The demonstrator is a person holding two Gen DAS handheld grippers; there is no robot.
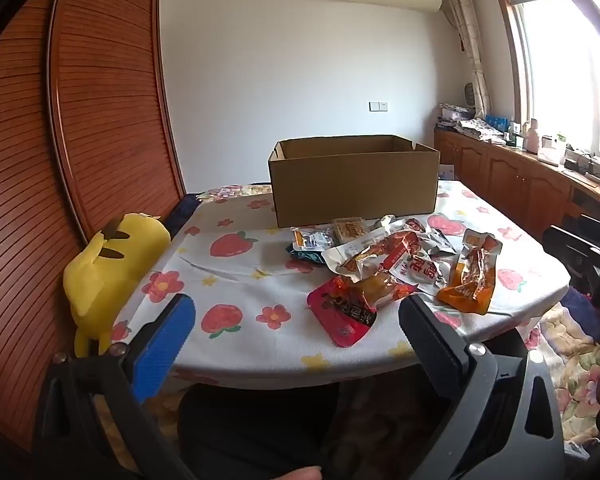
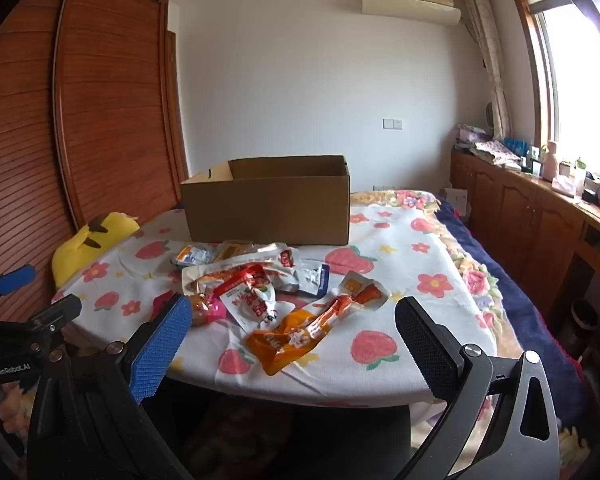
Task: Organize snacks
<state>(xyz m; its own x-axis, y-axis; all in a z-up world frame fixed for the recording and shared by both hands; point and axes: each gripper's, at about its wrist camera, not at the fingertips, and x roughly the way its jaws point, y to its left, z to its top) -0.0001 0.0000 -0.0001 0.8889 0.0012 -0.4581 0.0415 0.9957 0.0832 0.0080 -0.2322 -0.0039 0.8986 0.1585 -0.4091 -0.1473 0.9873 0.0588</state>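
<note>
A pile of snack packets (image 1: 384,264) lies on the table's strawberry cloth (image 1: 236,272), in front of an open brown cardboard box (image 1: 354,182). A red packet (image 1: 342,314) lies nearest, an orange one (image 1: 474,276) to its right. My left gripper (image 1: 296,312) is open and empty, held short of the table's near edge. In the right wrist view the same pile (image 2: 256,284), the orange packet (image 2: 300,336) and the box (image 2: 268,204) show. My right gripper (image 2: 292,320) is open and empty, also short of the near edge. The left gripper (image 2: 24,292) shows at that view's left.
A yellow plush toy (image 1: 108,272) leans at the table's left edge against a wooden slatted wardrobe (image 1: 80,140). A wooden cabinet (image 1: 540,184) with clutter runs along the right wall under the window. A bed with a floral blanket (image 2: 500,280) lies to the right.
</note>
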